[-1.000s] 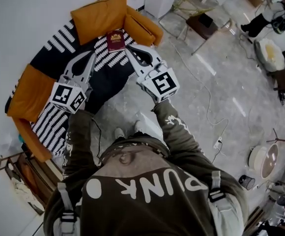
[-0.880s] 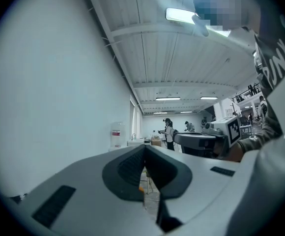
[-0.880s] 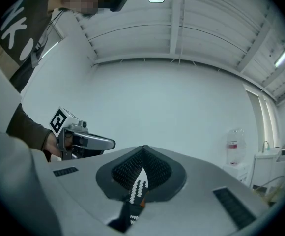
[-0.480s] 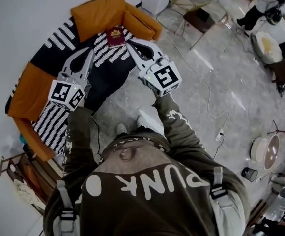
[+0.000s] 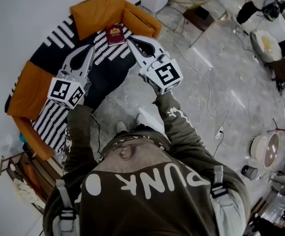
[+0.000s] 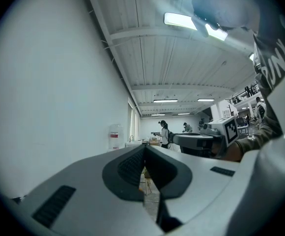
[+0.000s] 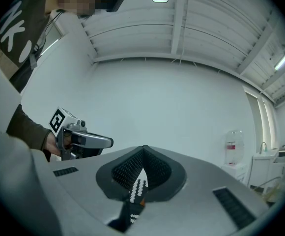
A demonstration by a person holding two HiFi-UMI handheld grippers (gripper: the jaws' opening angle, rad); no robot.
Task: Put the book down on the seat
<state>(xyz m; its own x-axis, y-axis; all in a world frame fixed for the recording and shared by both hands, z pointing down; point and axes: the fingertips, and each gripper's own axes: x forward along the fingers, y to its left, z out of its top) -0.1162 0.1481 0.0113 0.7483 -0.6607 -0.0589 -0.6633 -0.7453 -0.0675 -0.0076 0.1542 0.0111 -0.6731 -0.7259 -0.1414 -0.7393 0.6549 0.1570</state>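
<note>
Left gripper (image 5: 91,50) and right gripper (image 5: 129,39) each had their jaws pressed together with nothing between them; both pointed toward the seat (image 5: 59,54), a curved sofa with black-and-white stripes; the book (image 5: 115,35), dark red, lay flat on a striped patch of it, just beyond the right gripper's tip and below the orange cushion (image 5: 97,14); the person (image 5: 147,181) stood on the grey floor (image 5: 216,73).
</note>
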